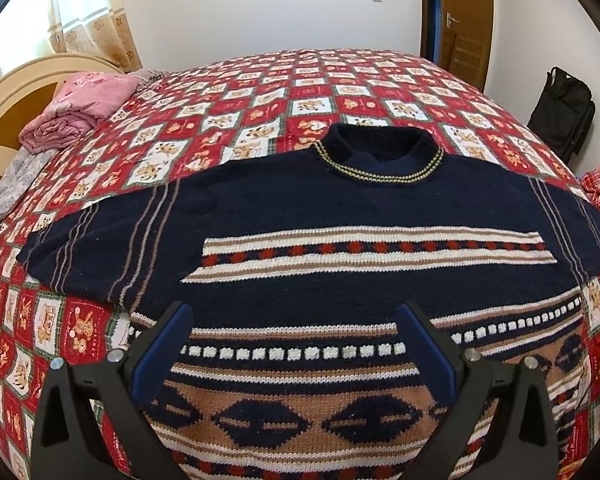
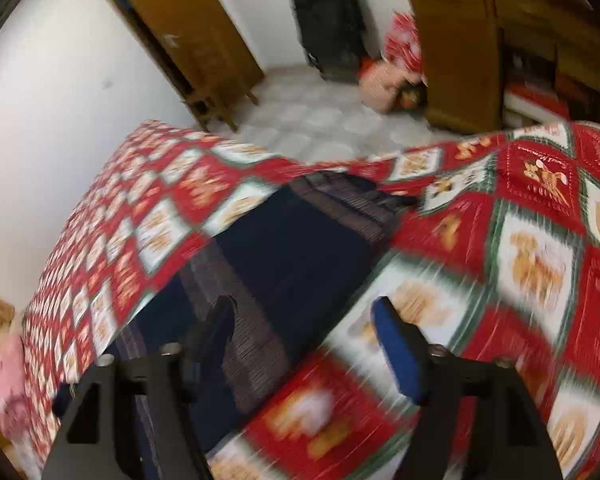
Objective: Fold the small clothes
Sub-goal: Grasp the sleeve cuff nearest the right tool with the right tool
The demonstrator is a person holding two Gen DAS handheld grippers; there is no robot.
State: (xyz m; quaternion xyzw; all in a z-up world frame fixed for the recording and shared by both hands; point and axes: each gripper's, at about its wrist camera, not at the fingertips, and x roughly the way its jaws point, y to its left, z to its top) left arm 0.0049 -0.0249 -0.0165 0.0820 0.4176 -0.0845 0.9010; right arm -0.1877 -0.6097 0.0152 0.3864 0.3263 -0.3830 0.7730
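A navy knitted sweater with white, tan and red pattern bands lies flat and face up on the bed, collar at the far side and both sleeves spread out. My left gripper hovers open above the patterned lower body, with nothing between its blue pads. The right wrist view is blurred. There the sweater's sleeve runs diagonally to its striped cuff. My right gripper stands open over the sleeve's near edge, one finger above the knit and the other above the quilt, gripping nothing.
A red patchwork quilt covers the bed. A folded pink blanket lies by the headboard at far left. A black bag, a wooden cabinet and a door stand beyond the bed's edge.
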